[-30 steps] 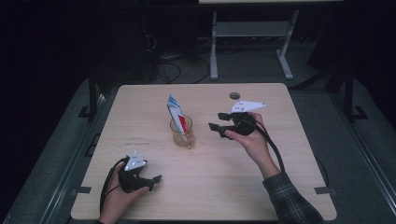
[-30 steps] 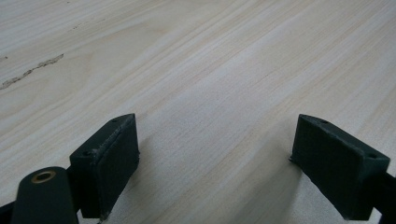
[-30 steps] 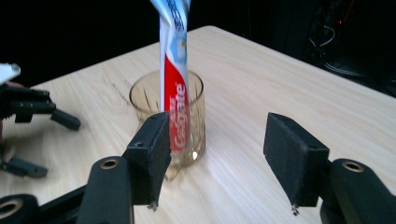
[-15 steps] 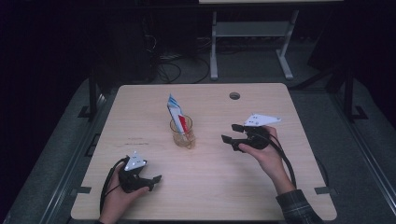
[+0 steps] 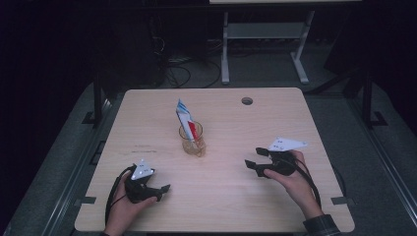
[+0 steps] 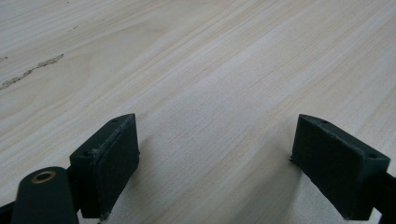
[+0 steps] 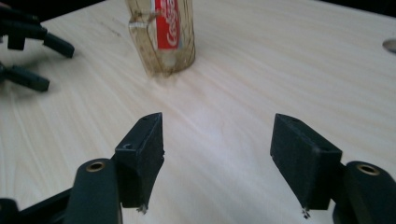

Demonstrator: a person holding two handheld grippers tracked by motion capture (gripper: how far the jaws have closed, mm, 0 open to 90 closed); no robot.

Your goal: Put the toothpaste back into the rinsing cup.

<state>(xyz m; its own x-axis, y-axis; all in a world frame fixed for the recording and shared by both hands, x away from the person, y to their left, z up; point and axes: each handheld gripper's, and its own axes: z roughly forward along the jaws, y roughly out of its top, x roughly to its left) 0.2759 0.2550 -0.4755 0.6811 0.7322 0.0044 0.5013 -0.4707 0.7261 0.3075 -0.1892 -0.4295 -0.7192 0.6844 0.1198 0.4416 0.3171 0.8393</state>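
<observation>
A clear glass cup [image 5: 193, 142] stands near the middle of the wooden table [image 5: 231, 206]. A white tube [image 5: 184, 118] with blue stripes and a red label leans upright in it. In the right gripper view the cup [image 7: 163, 46] stands ahead and to the left. My right gripper [image 5: 253, 158] hovers to the right of the cup and points toward it. Its jaws have just been opening, and only bare wood lies between them [image 7: 217, 154]. My left gripper [image 5: 161, 192] rests near the front left edge, open over bare wood [image 6: 215, 154].
A round cable hole [image 5: 247, 101] sits at the table's far side. Beyond the table are a dark floor, cables and a metal stand [image 5: 265, 34]. The left gripper's jaws [image 7: 28, 51] appear far off in the right gripper view.
My right hand has drawn back from beside the cup toward the near edge and come lower. Its jaws stand a little wider. The left hand has kept still.
</observation>
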